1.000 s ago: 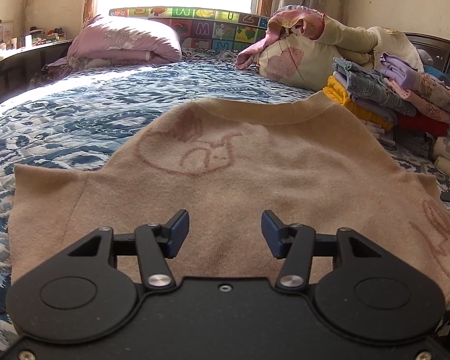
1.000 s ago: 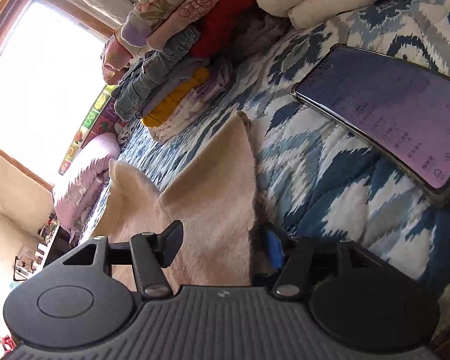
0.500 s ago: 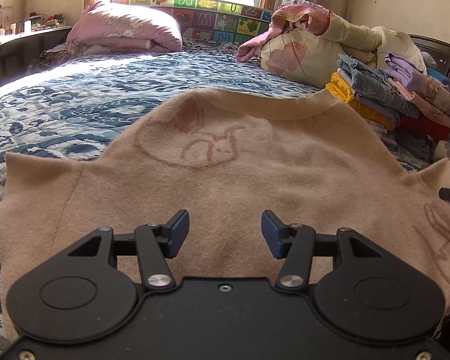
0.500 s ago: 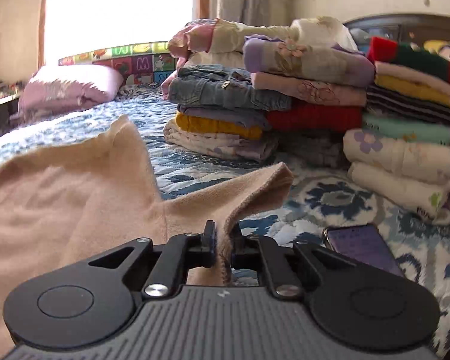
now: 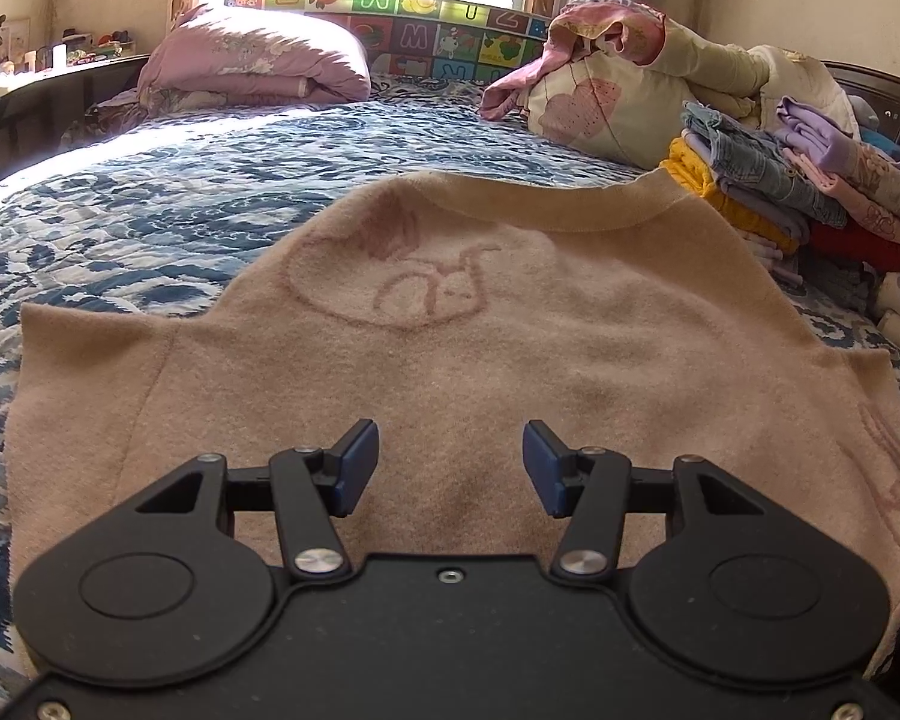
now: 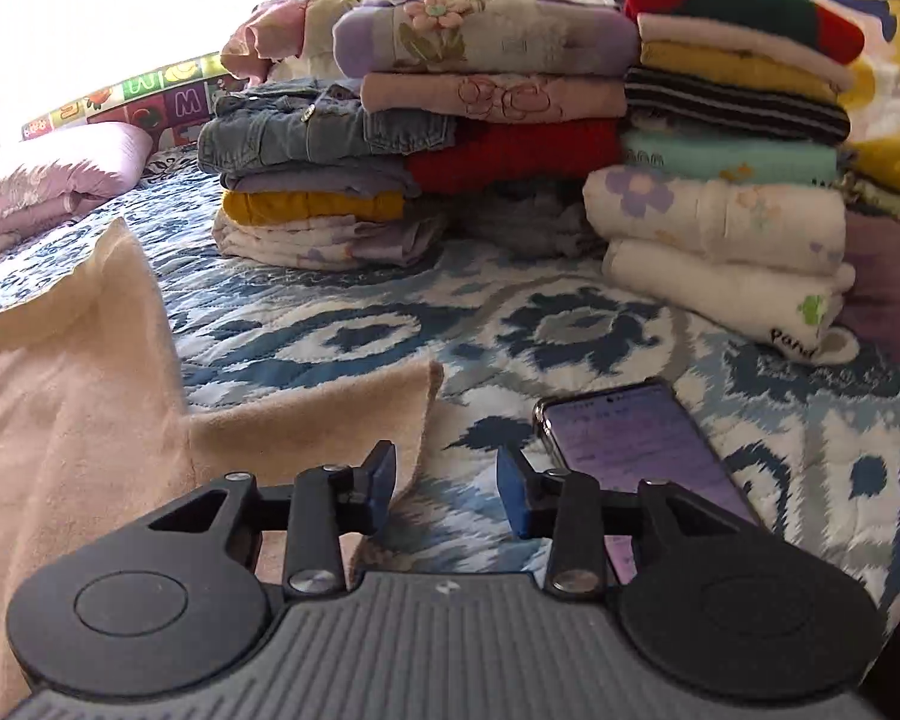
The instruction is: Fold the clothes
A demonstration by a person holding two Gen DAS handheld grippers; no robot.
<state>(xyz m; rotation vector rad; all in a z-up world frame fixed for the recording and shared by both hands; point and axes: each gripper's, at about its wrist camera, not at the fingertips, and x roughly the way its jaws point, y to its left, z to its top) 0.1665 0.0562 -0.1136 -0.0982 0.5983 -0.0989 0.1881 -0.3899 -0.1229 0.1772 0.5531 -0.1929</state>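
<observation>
A beige fleece sweater [image 5: 450, 330] with a faint pink drawing lies flat on the blue patterned quilt [image 5: 150, 210], neckline away from me. My left gripper [image 5: 450, 450] hovers open over its lower middle, nothing between the pads. In the right wrist view the sweater's sleeve [image 6: 306, 420] lies spread on the quilt [image 6: 510, 330]. My right gripper [image 6: 447, 468] is at the cuff with its jaws opening. The cuff's edge sits just inside the left finger [image 6: 378, 480], and the pads do not press it.
A phone [image 6: 630, 444] with a lit screen lies on the quilt just right of the right gripper. Stacks of folded clothes [image 6: 510, 150] stand behind it, also visible as folded clothes [image 5: 810, 192] at the right. A purple pillow [image 5: 252, 66] and bedding sit near the window.
The right gripper swung round, closed on the sleeve cuff half a second ago, and has now let it go; the sleeve lies flat. The left gripper stays as it was.
</observation>
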